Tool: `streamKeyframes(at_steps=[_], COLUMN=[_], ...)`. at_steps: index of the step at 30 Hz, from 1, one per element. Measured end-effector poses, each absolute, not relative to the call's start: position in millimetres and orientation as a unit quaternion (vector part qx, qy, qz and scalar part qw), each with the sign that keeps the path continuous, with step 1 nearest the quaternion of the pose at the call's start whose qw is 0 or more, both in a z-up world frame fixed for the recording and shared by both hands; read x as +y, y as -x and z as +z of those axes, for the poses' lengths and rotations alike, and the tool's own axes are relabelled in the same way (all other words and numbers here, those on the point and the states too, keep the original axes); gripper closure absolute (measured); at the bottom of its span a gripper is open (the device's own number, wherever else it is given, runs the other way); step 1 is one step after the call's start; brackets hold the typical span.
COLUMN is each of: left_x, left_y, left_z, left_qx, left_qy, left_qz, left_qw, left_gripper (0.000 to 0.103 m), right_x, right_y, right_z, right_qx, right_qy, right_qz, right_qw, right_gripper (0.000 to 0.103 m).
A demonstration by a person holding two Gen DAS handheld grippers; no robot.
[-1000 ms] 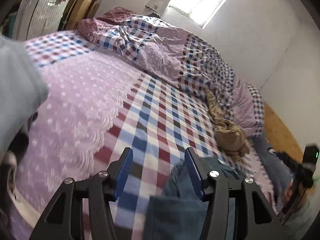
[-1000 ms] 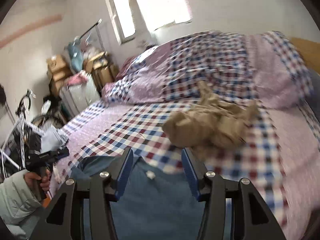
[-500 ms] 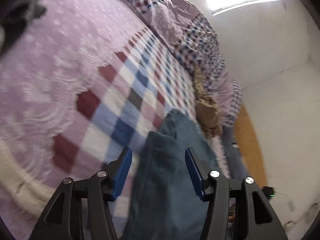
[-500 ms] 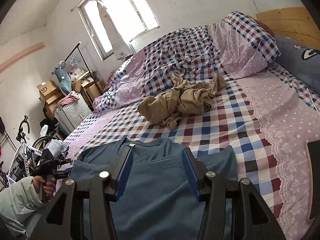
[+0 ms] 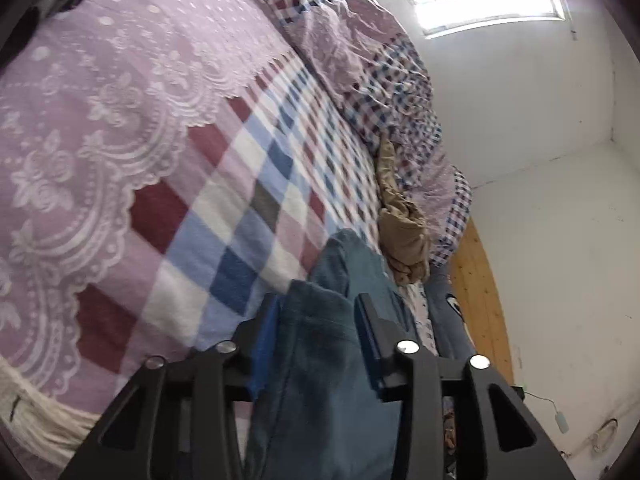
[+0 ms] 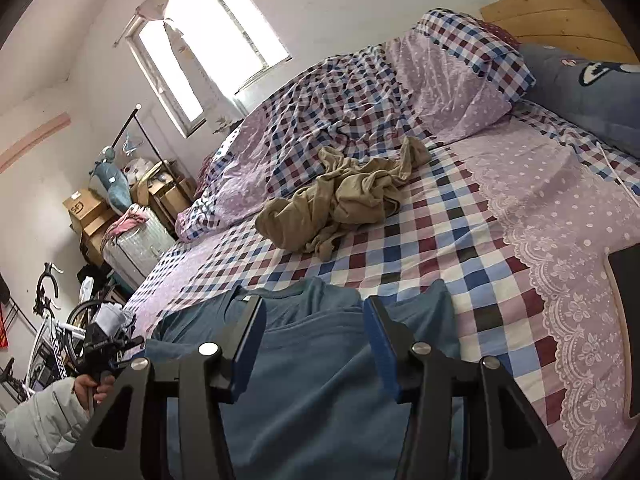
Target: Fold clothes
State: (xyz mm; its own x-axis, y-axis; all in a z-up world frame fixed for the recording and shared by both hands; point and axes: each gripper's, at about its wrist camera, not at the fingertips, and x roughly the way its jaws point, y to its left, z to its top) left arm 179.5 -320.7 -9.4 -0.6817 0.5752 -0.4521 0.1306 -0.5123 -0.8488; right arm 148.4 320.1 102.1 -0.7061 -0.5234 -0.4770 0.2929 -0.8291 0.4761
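A blue T-shirt (image 6: 320, 380) lies flat near the front edge of the bed, collar toward the far side. My right gripper (image 6: 314, 312) hovers open over its chest, nothing between the pads. In the left wrist view my left gripper (image 5: 318, 308) is low at the shirt's side. A raised fold of the blue T-shirt (image 5: 320, 360) sits between its fingers, which stand partly apart. The right wrist view also shows a hand (image 6: 90, 388) in a white sleeve holding the left gripper's handle at the lower left.
A crumpled tan garment (image 6: 340, 200) lies mid-bed on the checked sheet (image 6: 440, 240). A bunched checked quilt (image 6: 320, 112), pillows (image 6: 460, 80) and a wooden headboard (image 6: 560, 12) lie beyond. A bicycle (image 6: 48, 332) and boxes (image 6: 84, 208) stand left of the bed.
My left gripper's fingers have drawn closer together around the shirt's fold while it dropped nearer the sheet. The right gripper has edged lower over the shirt.
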Motion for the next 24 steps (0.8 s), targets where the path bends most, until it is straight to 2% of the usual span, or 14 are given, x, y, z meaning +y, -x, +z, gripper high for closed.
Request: streamKeyframes(at_steps=[2, 4, 6, 7, 15, 24], left_x=[-320.2, -319.7, -317.2, -315.2, -301.9, -294.4], left_y=[-181.9, -183.4, -183.6, -183.4, -188.4, -184.0], left_z=[-6.9, -5.0, -3.3, -2.4, 10.7, 10.6], left_qx=[-0.468, -0.462, -0.456, -0.449, -0.398, -0.376], left_qy=[0.370, 0.369, 0.370, 0.373, 0.378, 0.386], left_qz=[0.790, 0.795, 0.798, 0.801, 0.829, 0.838], left_qw=[0.138, 0.132, 0.133, 0.132, 0.104, 0.081], left_gripper=[0.065, 0.079, 0.083, 0.090, 0.099, 0.100], right_x=[324.4, 329.2, 334.0, 336.4, 363.6, 375.9], right_y=[-146.5, -144.4, -142.3, -141.2, -118.9, -79.3], right_z=[99.9, 97.0, 94.1, 92.7, 74.5, 55.1], right_qx=[-0.189, -0.191, -0.194, -0.195, -0.212, -0.188], right_qy=[-0.315, -0.322, -0.329, -0.333, -0.369, -0.407], right_qz=[-0.905, -0.905, -0.905, -0.905, -0.893, -0.881], right_qw=[0.214, 0.201, 0.188, 0.181, 0.147, 0.150], right_gripper=[0.049, 0.049, 0.049, 0.049, 0.049, 0.049])
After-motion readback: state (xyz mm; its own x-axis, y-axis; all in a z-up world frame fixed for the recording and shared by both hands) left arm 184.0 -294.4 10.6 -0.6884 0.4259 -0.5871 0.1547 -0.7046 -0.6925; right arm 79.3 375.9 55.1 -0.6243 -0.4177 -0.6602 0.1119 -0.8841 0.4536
